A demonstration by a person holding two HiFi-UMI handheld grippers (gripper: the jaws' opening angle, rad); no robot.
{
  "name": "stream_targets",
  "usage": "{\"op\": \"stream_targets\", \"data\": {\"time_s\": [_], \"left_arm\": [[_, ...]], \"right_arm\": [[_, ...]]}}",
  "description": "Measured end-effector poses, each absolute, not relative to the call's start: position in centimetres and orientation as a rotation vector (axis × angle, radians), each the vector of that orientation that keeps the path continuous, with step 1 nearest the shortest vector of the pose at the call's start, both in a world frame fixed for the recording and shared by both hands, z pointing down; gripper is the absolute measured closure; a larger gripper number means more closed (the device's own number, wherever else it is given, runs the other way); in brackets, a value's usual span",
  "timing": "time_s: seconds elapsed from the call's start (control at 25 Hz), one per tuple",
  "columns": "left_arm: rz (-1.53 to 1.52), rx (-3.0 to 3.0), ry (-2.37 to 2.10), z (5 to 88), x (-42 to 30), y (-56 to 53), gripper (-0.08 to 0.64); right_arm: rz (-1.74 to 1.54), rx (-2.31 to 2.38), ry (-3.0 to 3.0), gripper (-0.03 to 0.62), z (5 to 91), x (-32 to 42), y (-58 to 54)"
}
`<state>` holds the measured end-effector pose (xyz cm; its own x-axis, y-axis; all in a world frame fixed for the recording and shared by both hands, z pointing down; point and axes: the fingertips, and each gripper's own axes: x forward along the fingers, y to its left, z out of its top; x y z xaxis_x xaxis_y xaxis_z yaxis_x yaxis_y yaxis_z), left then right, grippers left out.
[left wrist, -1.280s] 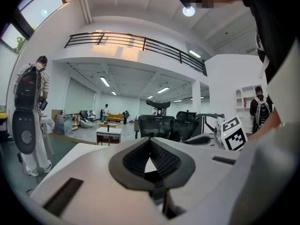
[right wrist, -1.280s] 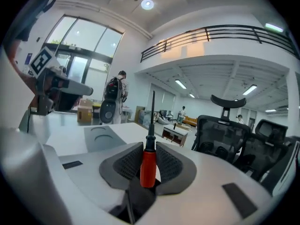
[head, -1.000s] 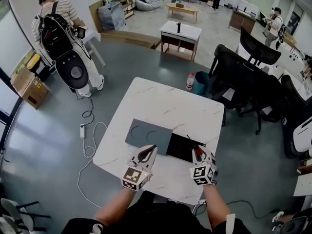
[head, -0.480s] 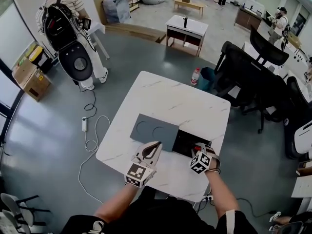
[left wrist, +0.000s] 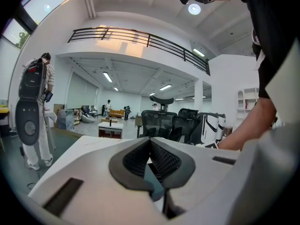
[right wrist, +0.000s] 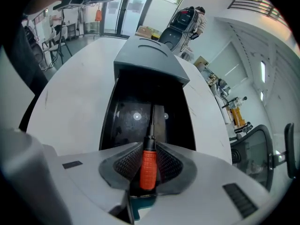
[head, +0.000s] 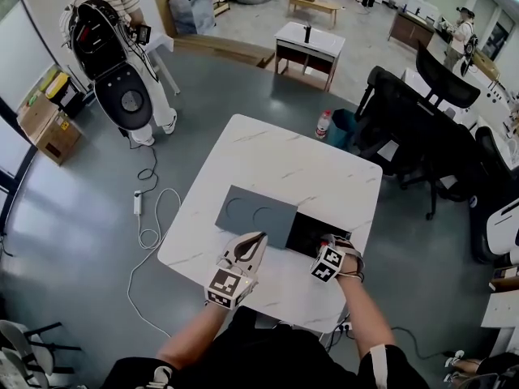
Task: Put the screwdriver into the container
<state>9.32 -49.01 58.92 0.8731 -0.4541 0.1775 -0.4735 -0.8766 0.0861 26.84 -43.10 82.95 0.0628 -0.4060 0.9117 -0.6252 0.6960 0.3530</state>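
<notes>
A black container [head: 306,232] lies open on the white table [head: 276,164], with its grey lid [head: 255,215] slid off to the left. My right gripper [head: 328,243] is shut on the screwdriver [right wrist: 148,165], pads on its orange handle. The metal shaft [right wrist: 152,121] points forward and down over the container's dark floor [right wrist: 126,121]; the lid [right wrist: 150,62] covers the far end. My left gripper [head: 252,241] hovers at the lid's near edge. In the left gripper view its jaws [left wrist: 150,153] are shut with nothing between them.
Black office chairs [head: 405,128] crowd the table's right side. A water bottle [head: 322,124] and a bin [head: 345,128] stand on the floor beyond the far edge. A person with a backpack [head: 105,39] stands far left; a cable and power strip [head: 136,205] lie on the floor.
My right gripper has moved forward over the near end of the container and tilted, carrying the screwdriver. The left gripper has barely shifted.
</notes>
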Motion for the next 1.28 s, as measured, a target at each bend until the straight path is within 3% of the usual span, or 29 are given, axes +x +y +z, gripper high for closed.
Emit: {"op": "stream_targets", "data": {"time_s": [0.28,0.68,1.0,1.28], "left_arm": [[0.211,2.928,-0.727,58.3,9.1,-48.9,0.554],[0.189,2.924,-0.710,57.6,10.1,-48.1,0.554],[0.079,2.858,-0.737,55.2,10.4,-48.6,0.554],[0.045,2.898,-0.688,53.3,11.9,-47.5,0.554]], "right_arm": [[0.243,0.911,-1.605,0.459,81.8,26.6,-43.2],[0.263,1.326,-1.839,0.454,69.3,25.3,-41.8],[0.174,1.957,-2.174,0.565,56.0,25.2,-40.6],[0.001,2.282,-2.179,0.569,49.4,26.0,-38.0]]}}
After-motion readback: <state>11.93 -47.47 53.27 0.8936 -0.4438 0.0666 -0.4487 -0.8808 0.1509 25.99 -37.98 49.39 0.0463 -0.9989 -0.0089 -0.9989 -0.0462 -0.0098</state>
